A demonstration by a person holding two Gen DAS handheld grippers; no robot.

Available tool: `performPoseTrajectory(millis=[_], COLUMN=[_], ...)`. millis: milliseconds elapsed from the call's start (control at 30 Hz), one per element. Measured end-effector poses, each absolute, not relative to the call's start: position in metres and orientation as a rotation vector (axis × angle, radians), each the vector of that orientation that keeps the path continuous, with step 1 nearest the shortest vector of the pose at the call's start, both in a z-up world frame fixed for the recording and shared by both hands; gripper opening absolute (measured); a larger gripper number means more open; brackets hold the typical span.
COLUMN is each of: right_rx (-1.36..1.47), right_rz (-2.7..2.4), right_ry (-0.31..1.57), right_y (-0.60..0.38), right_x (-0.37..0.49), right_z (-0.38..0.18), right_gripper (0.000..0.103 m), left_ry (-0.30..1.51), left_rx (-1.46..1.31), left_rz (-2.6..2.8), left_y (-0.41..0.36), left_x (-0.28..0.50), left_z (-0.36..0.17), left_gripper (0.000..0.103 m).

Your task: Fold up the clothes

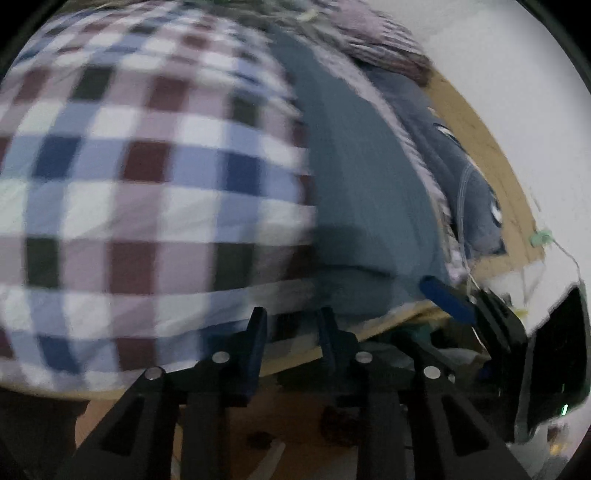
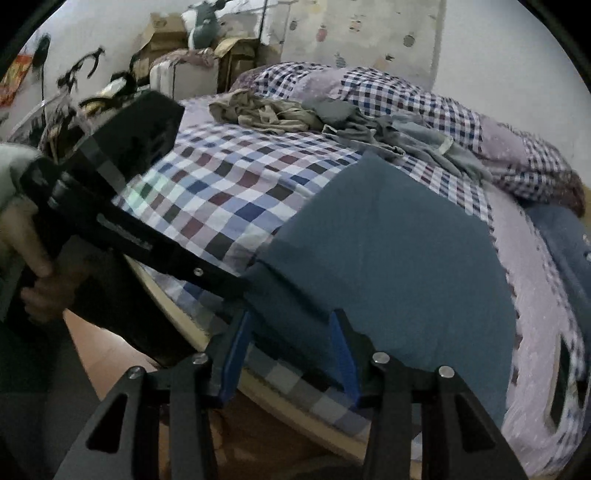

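At the bed's near edge, both grippers, left (image 1: 291,325) and right (image 2: 291,332), hang with jaws apart by the flat teal garment (image 2: 388,251), seemingly between folds; next each must pinch a near corner.

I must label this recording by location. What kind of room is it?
Most likely a bedroom at home. A bed with a checked sheet fills the view, a checked quilt is bunched at its far end, and cardboard boxes and a suitcase stand against the wall.
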State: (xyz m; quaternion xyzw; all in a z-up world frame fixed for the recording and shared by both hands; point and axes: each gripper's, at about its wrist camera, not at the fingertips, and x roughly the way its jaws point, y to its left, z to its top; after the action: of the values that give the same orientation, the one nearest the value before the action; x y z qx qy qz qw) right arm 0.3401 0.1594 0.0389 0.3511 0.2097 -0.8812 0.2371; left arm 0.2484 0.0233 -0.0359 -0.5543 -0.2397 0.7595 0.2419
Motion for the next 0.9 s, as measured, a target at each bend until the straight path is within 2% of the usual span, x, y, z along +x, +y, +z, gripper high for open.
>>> performPoseTrajectory(millis=[167,367,467,533,567,600,800,900], right_rx=[0.904,0.809,0.788,0.765,0.753,0.747,0.705,0.688], right_rz=[-2.363,-2.335,-2.327,-2.322,-2.322,-2.325,-2.374,-2.347], right_ry=[0.817,1.089,1.196,1.278,1.321,1.342,1.284,1.323], right_y=[0.127,0.095,0.085,0.08,0.078,0.077,0.079,0.076], right_x=[0.345,0.345,0.341,0.339,0.338,0.337,0.344,0.355], right_z=[0.023,0.004,-0.006,-0.013,-0.017,-0.018,-0.001,-0.001], right_gripper=[0.042,0.038,0.032,0.017,0.013,0.003,0.001,0.0], left_ry=[-0.839,-0.894,-0.918,-0.923,-0.924,-0.924,-0.881,-0.881], left_rx=[-1.498,-1.486,-1.483,-1.48,-1.479,-1.477,-1.48,-1.49], left_rz=[2.056,2.033,2.018,2.011,2.007,2.003,1.99,1.985], left_y=[-0.006,-0.02,-0.026,-0.023,-0.02,-0.018,-0.013,-0.015], left_x=[0.244,0.242,0.241,0.24,0.239,0.239,0.238,0.238], left_z=[-0.039,-0.041,-0.045,-0.046,-0.046,-0.047,-0.045,-0.045], left_gripper=[0.03,0.03,0.03,0.03,0.03,0.03,0.03,0.03])
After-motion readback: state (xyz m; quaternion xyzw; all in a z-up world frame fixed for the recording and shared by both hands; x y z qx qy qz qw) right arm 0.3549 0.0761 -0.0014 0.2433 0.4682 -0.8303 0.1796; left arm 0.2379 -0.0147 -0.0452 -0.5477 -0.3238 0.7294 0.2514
